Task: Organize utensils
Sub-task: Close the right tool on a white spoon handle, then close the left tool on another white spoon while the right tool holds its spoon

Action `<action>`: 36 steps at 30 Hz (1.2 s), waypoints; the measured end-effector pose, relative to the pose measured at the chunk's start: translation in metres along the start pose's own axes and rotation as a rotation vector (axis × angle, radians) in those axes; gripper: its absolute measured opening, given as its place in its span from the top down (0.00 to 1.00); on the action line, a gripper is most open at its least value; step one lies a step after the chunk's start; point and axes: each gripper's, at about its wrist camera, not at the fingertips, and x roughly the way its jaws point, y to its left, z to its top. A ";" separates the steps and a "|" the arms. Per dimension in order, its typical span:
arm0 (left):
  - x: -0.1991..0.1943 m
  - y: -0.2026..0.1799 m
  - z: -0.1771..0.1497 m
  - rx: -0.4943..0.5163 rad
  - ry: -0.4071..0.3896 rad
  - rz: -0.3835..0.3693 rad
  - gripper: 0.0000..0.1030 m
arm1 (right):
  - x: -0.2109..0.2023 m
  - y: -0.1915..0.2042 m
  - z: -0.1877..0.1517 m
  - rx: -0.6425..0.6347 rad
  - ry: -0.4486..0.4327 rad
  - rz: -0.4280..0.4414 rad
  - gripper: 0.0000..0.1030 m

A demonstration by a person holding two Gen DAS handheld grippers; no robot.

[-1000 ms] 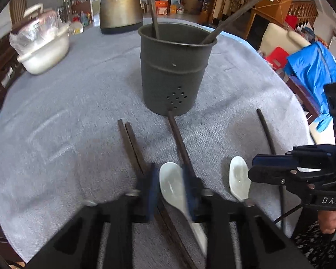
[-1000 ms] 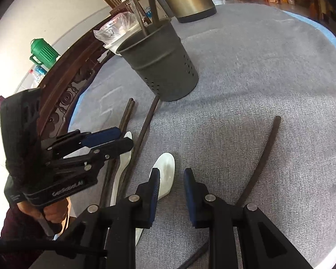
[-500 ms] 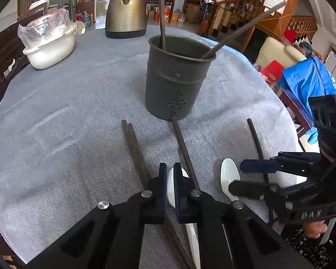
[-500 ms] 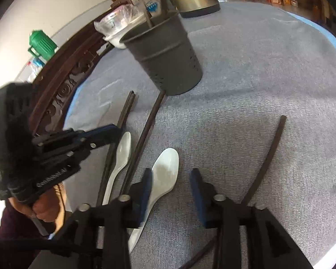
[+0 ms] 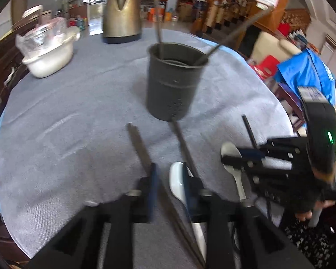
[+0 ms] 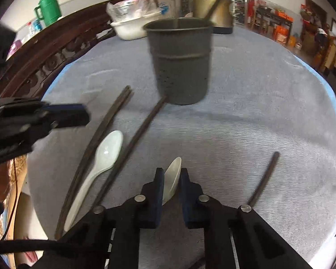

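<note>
Nearest us, our right gripper (image 6: 170,179) is clamped on a white spoon (image 6: 173,178), whose bowl stands on edge between the blue pads. Our left gripper (image 5: 169,183) has its jaws apart and holds nothing; they straddle the pair of dark chopsticks (image 5: 143,150) and the bowl of a second white spoon (image 5: 177,181), which lies flat on the grey tablecloth (image 5: 67,116) near the table's front edge. A single dark chopstick (image 6: 141,134) runs from beside that spoon up to the foot of the grey perforated utensil holder (image 6: 181,62), which it appears to touch. Another lone chopstick (image 6: 265,177) lies well apart toward the table's right edge. The holder stands upright near the middle of the table with two chopsticks leaning inside it. Toward the far edge sit a brass-coloured kettle (image 5: 121,15) and a white bowl (image 5: 49,58) covered in clear plastic.
</note>
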 end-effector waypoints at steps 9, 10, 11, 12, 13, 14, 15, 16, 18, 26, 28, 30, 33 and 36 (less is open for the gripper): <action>0.031 -0.014 0.004 0.044 0.085 -0.029 0.53 | 0.000 -0.022 0.005 0.043 0.012 0.003 0.85; 0.033 -0.014 0.004 0.044 0.095 -0.031 0.53 | 0.000 -0.022 0.005 0.039 0.012 0.003 0.85; 0.035 -0.014 0.003 0.043 0.105 -0.030 0.54 | 0.000 -0.023 0.005 0.040 0.012 0.004 0.85; 0.034 -0.014 0.003 0.046 0.098 -0.033 0.54 | 0.000 -0.024 0.005 0.041 0.014 0.008 0.85; 0.034 -0.012 0.002 0.043 0.101 -0.041 0.57 | 0.001 -0.024 0.006 0.043 0.015 0.012 0.85; 0.035 -0.012 0.003 0.040 0.103 -0.045 0.62 | 0.001 -0.025 0.006 0.046 0.016 0.017 0.85; 0.034 -0.010 0.002 0.034 0.112 -0.053 0.65 | 0.001 -0.026 0.006 0.050 0.018 0.022 0.85; 0.036 -0.008 0.000 0.030 0.124 -0.057 0.72 | 0.001 -0.026 0.005 0.052 0.019 0.026 0.85; 0.035 -0.006 -0.003 0.027 0.123 -0.062 0.74 | 0.001 -0.025 0.005 0.049 0.020 0.027 0.85; 0.033 -0.011 -0.003 0.053 0.130 -0.045 0.68 | 0.001 -0.027 0.005 0.051 0.038 0.032 0.85; 0.033 -0.010 -0.004 0.049 0.129 -0.051 0.68 | 0.002 -0.026 0.007 0.049 0.048 0.031 0.85; 0.033 -0.008 -0.004 0.043 0.129 -0.057 0.68 | 0.004 -0.024 0.011 0.036 0.065 0.022 0.84; 0.033 -0.008 -0.003 0.042 0.119 -0.051 0.75 | 0.007 -0.021 0.018 0.034 0.083 0.009 0.84; 0.036 -0.009 -0.003 0.046 0.125 -0.023 0.92 | 0.009 -0.020 0.021 0.035 0.082 0.007 0.85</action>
